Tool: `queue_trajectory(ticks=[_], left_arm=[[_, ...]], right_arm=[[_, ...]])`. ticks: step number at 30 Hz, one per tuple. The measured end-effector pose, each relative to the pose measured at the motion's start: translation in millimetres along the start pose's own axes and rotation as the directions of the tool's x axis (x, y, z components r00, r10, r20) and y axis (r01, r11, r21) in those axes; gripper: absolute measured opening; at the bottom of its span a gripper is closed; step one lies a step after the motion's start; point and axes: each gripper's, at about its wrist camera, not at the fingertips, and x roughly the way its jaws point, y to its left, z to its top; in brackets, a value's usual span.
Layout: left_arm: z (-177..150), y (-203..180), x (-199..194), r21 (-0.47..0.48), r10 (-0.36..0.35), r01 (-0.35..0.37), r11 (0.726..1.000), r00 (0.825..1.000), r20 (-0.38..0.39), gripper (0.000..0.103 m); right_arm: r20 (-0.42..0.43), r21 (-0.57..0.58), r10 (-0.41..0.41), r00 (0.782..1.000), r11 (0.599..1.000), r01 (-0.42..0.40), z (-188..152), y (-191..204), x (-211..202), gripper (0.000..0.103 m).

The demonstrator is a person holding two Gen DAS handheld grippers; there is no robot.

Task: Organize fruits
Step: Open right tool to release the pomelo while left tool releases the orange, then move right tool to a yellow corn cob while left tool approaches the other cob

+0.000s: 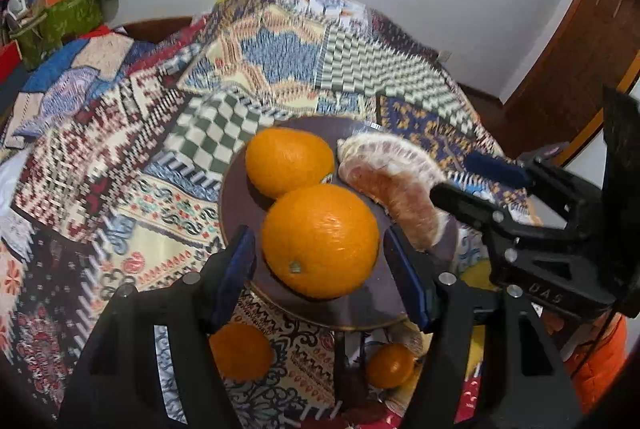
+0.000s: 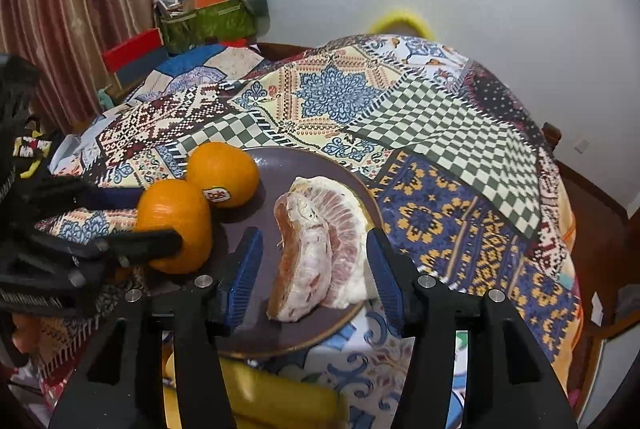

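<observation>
Purple-brown and gold-rimmed, the plate (image 2: pixel 304 165) sits near the table's front edge on a patchwork cloth (image 2: pixel 440 133) whose far side lies open. On the plate: two oranges, the near orange (image 1: pixel 320 241) between the left gripper (image 1: pixel 320 265) pads, jaws spread with gaps either side, not pressing; the far orange (image 2: pixel 223 173) carries a "Dole" sticker (image 2: pixel 218 195). Peeled pomelo wedges (image 2: pixel 320 249) lie between the right gripper (image 2: pixel 314 269) jaws, released. Two more oranges (image 1: pixel 240 351) sit below the plate.
</observation>
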Motion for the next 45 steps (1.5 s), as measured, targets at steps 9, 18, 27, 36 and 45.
queue_trajectory(ticks=[9, 18, 27, 36, 45], left_arm=[[-11.8, -14.7, -49.6, 0.051, 0.025, -0.028, 0.998, 0.998, 0.052, 0.066], [-40.8, -18.8, -70.8, 0.053, 0.057, -0.059, 0.997, 0.997, 0.046, 0.066], [-79.3, -21.0, -62.9, 0.058, 0.077, -0.075, 0.996, 0.996, -0.032, 0.066], [-94.9, -32.5, -39.1, 0.122, 0.113, -0.104, 0.987, 0.991, -0.076, 0.066], [-86.9, -27.5, -22.2, 0.143, 0.129, -0.114, 0.983, 0.986, -0.104, 0.067]], right_arm=[[0.065, -0.033, -0.038, 0.997, 0.999, 0.04, -8.6, 14.6, -49.1, 0.06], [0.091, -0.018, -0.057, 0.994, 0.998, 0.059, -26.0, 24.5, -81.4, 0.062], [0.037, 0.029, -0.069, 0.997, 0.997, 0.068, -67.0, 30.6, -87.7, 0.062], [-0.031, 0.079, -0.083, 0.996, 0.993, 0.085, -103.1, 23.2, -83.3, 0.062], [-0.085, 0.076, -0.073, 0.994, 0.994, 0.08, -112.7, 19.3, -63.0, 0.062]])
